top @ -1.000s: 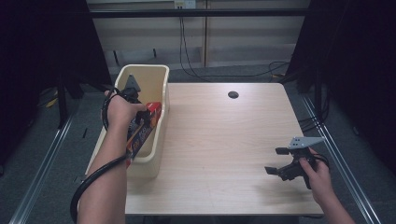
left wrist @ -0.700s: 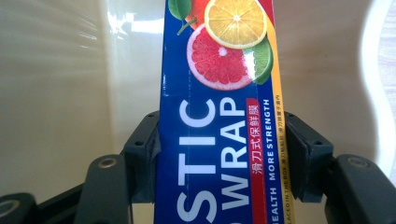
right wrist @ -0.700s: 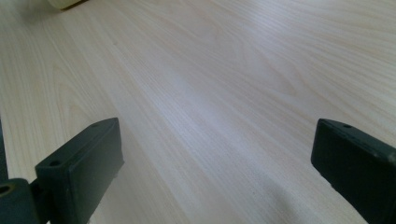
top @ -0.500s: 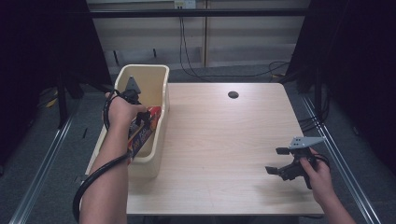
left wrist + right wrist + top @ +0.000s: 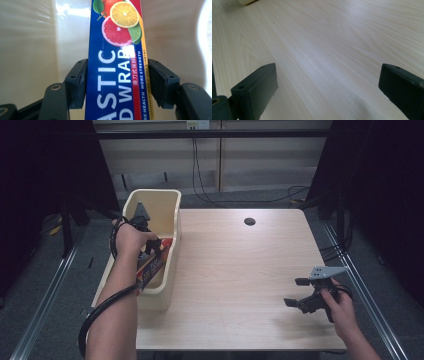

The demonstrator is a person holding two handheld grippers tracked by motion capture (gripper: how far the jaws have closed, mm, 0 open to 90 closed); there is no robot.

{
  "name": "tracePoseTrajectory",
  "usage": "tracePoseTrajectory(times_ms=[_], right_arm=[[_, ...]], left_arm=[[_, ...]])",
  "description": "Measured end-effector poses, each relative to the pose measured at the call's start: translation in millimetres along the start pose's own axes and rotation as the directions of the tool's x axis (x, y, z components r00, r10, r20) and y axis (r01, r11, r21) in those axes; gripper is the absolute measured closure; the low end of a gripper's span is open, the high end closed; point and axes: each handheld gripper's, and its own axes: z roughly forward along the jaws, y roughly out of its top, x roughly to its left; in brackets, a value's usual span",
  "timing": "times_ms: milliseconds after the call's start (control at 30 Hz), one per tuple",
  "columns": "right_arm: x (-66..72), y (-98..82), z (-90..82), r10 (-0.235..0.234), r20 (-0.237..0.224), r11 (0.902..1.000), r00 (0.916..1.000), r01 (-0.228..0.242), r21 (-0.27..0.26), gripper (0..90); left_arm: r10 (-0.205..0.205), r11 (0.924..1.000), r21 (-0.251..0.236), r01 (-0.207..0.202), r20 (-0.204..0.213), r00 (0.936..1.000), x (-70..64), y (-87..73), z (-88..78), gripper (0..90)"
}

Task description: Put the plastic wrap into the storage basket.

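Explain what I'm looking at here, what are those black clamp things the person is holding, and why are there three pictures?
These are three cameras on one moment. The high view looks down on a wooden table, with a person's forearms coming in from the bottom. Each hand holds a hand-operated tool with two black jaws, used in place of fingers. The other two pictures come from small cameras riding on those tools, looking out along their jaws.

The left gripper reaches into a cream plastic bin at the table's left edge. Its jaws sit against the sides of a blue plastic wrap box printed with citrus slices; they have just been easing open slightly.

The right gripper sits low over bare table near the right front corner, jaws open with nothing between them.
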Motion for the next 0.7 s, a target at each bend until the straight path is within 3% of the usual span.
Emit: tracePoseTrajectory(times_ms=[133, 500, 533, 700], right_arm=[[0.6, 0.4, -0.2, 0.000, -0.003, 1.0000, 1.0000, 0.000, 0.001, 2.1], [0.9, 0.9, -0.2, -0.005, -0.001, 1.0000, 1.0000, 0.005, -0.005, 2.1], [1.0, 0.9, -0.1, -0.005, -0.005, 1.0000, 1.0000, 0.005, -0.001, 2.2], [1.0, 1.2, -1.6, -0.004, -0.001, 1.0000, 1.0000, 0.004, -0.007, 2.1]], left_arm=[[-0.015, 0.9995, -0.029, 0.015, 0.007, 0.9999, -3.5, 0.2, -4.3, 37.7], [0.018, 0.9964, -0.083, -0.017, 0.014, 0.9997, -10.5, -0.4, -21.5, 28.9], [0.031, 0.9939, -0.108, -0.026, 0.044, 0.9985, -11.6, -0.6, -24.1, 28.1], [0.066, 0.9885, -0.142, -0.053, 0.086, 0.9941, -18.8, -1.5, -31.1, 23.0]])
